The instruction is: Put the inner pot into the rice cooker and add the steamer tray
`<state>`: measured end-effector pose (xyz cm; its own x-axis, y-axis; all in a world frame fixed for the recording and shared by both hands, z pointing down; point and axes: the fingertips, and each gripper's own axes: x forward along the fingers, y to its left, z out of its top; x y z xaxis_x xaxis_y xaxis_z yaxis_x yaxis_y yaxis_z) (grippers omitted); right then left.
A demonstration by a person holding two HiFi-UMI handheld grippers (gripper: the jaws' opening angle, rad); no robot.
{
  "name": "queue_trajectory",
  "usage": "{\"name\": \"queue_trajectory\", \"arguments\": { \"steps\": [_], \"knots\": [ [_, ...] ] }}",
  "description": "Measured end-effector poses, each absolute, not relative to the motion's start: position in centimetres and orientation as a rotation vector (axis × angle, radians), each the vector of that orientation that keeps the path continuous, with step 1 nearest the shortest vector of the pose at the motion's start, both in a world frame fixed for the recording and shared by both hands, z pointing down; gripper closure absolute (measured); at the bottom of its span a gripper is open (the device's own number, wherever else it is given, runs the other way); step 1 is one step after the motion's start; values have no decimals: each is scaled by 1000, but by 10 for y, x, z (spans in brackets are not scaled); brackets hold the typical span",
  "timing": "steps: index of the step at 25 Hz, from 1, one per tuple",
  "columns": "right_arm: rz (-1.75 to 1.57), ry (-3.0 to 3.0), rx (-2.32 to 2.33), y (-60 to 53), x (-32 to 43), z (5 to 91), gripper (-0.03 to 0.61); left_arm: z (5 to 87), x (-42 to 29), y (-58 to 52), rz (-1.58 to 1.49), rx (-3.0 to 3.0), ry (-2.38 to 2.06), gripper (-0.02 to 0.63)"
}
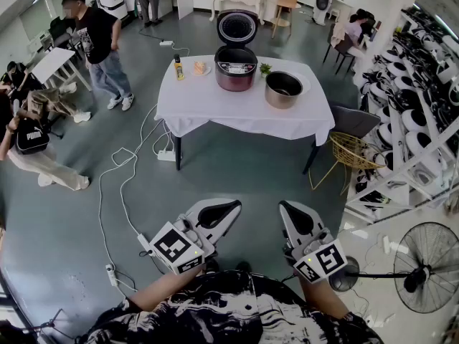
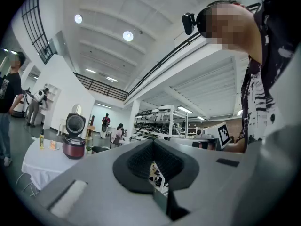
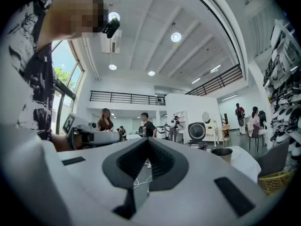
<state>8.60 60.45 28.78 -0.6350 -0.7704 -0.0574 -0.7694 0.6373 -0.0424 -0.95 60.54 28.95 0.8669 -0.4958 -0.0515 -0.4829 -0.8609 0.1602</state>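
Far ahead stands a table with a white cloth (image 1: 215,117). On it is a dark red rice cooker (image 1: 236,68) with its lid up, also seen small in the left gripper view (image 2: 74,146) and the right gripper view (image 3: 196,134). The silver inner pot (image 1: 283,89) sits on the cloth to the cooker's right (image 3: 221,153). I cannot make out a steamer tray. My left gripper (image 1: 231,208) and right gripper (image 1: 287,208) are held close to my body, well short of the table. Both are shut with nothing in them, pads meeting (image 2: 153,149) (image 3: 148,149).
A yellow bottle (image 1: 178,67), a small plate (image 1: 200,68) and a green item (image 1: 265,68) share the table. A wire-basket chair (image 1: 353,150) stands at its right, with shelves of cookers (image 1: 419,99) and a fan (image 1: 424,267) beyond. Cables (image 1: 118,185) cross the floor; people (image 1: 100,45) stand left.
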Motion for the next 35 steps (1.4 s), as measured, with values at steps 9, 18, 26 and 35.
{"name": "queue_trajectory", "arguments": {
  "steps": [9,18,26,35],
  "knots": [
    [-18,2780,-1297,606,87,286,583,288,-7,606,-148,2900,-754,609],
    [-34,2781,-1286,602,83,290,583,291,-9,604,-149,2897,-753,609],
    [-46,2745,-1253,602,88,282,581,289,-4,604,-142,2901,-736,609],
    [129,2620,-1219,600,80,255,101,283,-15,608,-145,2894,-745,609]
  ]
}}
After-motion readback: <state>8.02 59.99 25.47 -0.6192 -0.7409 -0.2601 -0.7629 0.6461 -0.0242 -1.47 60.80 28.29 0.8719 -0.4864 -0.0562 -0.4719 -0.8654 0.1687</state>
